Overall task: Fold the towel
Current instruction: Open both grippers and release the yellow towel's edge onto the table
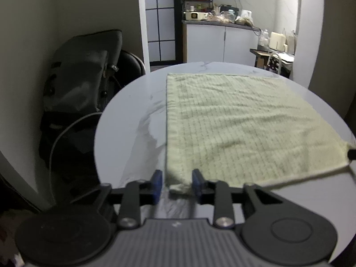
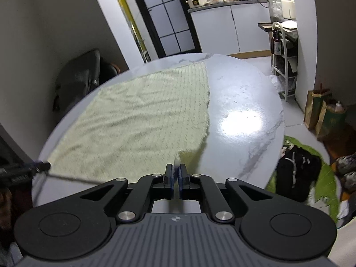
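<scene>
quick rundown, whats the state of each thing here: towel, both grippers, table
towel: spread flat and unfolded, near edge lifted at both corners
left gripper: open, fingers either side of the near left corner
right gripper: shut on the near right corner
table: round marble top, glossy, towel covering much of it

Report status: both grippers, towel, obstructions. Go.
Left hand-held gripper open, straddling near left corner of towel. Right hand-held gripper shut on near right corner. Towel flat on table. No obstructions on it.
</scene>
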Action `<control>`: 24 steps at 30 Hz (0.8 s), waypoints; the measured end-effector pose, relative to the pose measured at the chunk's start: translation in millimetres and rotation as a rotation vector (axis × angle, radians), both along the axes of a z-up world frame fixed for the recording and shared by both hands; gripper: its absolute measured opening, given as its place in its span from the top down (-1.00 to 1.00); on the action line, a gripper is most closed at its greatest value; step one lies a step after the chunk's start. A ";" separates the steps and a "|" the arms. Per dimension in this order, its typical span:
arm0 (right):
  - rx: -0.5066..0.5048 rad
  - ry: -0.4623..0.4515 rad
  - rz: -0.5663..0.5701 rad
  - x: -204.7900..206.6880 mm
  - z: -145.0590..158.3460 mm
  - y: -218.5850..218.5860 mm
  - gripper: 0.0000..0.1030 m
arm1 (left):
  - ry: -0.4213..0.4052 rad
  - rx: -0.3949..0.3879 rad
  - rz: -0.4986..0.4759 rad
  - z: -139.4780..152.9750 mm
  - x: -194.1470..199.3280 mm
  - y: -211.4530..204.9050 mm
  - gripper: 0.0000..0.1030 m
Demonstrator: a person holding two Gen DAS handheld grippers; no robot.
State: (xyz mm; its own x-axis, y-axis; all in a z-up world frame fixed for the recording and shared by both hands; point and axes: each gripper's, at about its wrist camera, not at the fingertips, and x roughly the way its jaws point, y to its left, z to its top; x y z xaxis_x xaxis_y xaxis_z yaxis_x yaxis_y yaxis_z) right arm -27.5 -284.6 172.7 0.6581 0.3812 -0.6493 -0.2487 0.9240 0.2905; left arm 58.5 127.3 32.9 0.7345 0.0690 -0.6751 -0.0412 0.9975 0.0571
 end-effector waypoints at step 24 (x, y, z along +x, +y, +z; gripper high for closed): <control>-0.385 -0.245 0.214 38.4 -34.9 17.7 -0.10 | -0.088 0.034 -0.113 -7.7 -52.5 -17.8 -0.67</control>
